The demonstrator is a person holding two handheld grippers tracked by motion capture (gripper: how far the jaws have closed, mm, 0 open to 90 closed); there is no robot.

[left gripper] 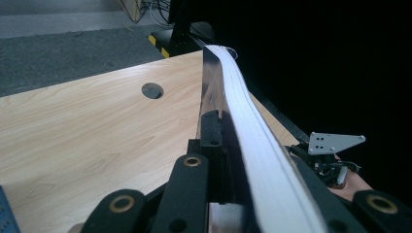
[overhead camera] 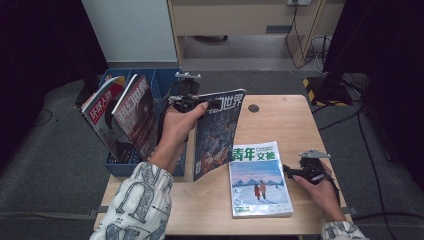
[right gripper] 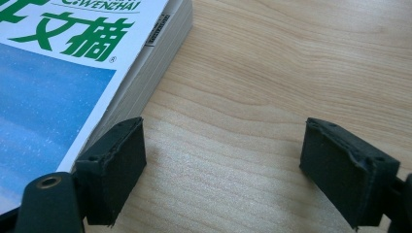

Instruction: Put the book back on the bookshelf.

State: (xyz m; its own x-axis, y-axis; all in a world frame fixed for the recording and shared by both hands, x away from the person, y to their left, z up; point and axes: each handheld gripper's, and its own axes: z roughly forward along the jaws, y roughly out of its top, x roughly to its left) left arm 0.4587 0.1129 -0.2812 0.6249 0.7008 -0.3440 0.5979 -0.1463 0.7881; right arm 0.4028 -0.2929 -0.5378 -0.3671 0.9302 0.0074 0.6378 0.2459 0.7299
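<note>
My left gripper [overhead camera: 196, 102] is shut on the top edge of a dark-covered magazine [overhead camera: 217, 132], which hangs upright above the table beside the blue box. In the left gripper view the jaws [left gripper: 228, 145] pinch that magazine, its white page edges [left gripper: 257, 145] running away from the camera. A second magazine [overhead camera: 260, 180], blue and white with green characters, lies flat on the wooden table [overhead camera: 285, 120]. My right gripper [overhead camera: 289, 171] rests low at its right edge. Its jaws [right gripper: 228, 165] stand open over bare wood, the left pad [right gripper: 116, 165] next to the flat magazine's [right gripper: 58, 73] page edges.
A blue file box [overhead camera: 165, 80] stands at the table's left rear, with two magazines [overhead camera: 102, 115] [overhead camera: 137, 112] leaning in it. A round cable hole [overhead camera: 253, 108] sits in the tabletop at the back. Dark curtains and cables surround the table.
</note>
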